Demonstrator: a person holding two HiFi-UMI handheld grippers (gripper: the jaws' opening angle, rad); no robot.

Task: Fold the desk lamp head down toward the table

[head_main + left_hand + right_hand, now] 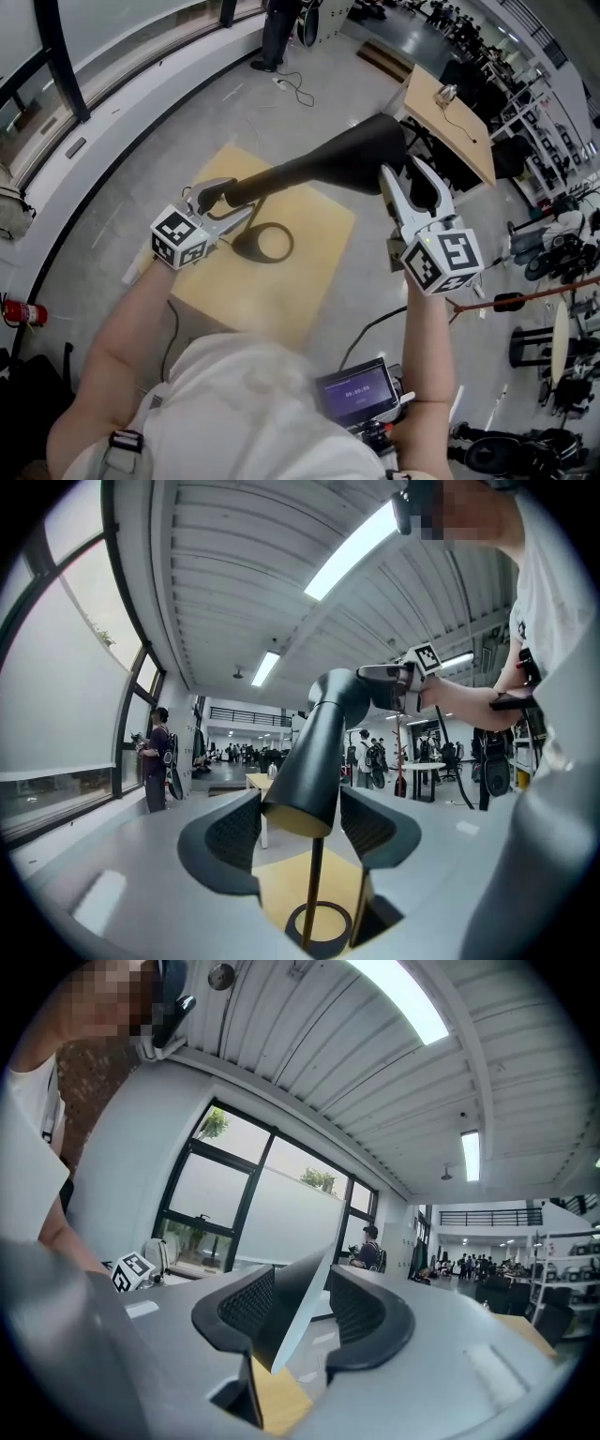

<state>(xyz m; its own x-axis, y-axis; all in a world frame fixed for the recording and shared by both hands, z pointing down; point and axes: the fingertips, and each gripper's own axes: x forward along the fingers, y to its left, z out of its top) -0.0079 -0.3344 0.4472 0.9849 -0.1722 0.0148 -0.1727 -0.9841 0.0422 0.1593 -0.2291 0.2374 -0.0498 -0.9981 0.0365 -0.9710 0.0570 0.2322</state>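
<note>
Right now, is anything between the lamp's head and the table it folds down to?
Nothing visible. Under the lamp head are only its own stem and ring base on the table. The left gripper and right gripper straddle the head, jaws open.

the head view looks steeply down from above the person's chest onto the surface (319, 248), with the left tongs (234, 202) at its left and the right tongs (401, 173) at its right. the left tongs' camera sits close behind its own jaws and faces level, rightward across the scene, with the lamp (314, 761) very near. the right tongs' camera faces level the opposite way, toward the windows (234, 1208). all three views share the lamp and a strip of surface. each tongs' camera also catches the other tongs.
</note>
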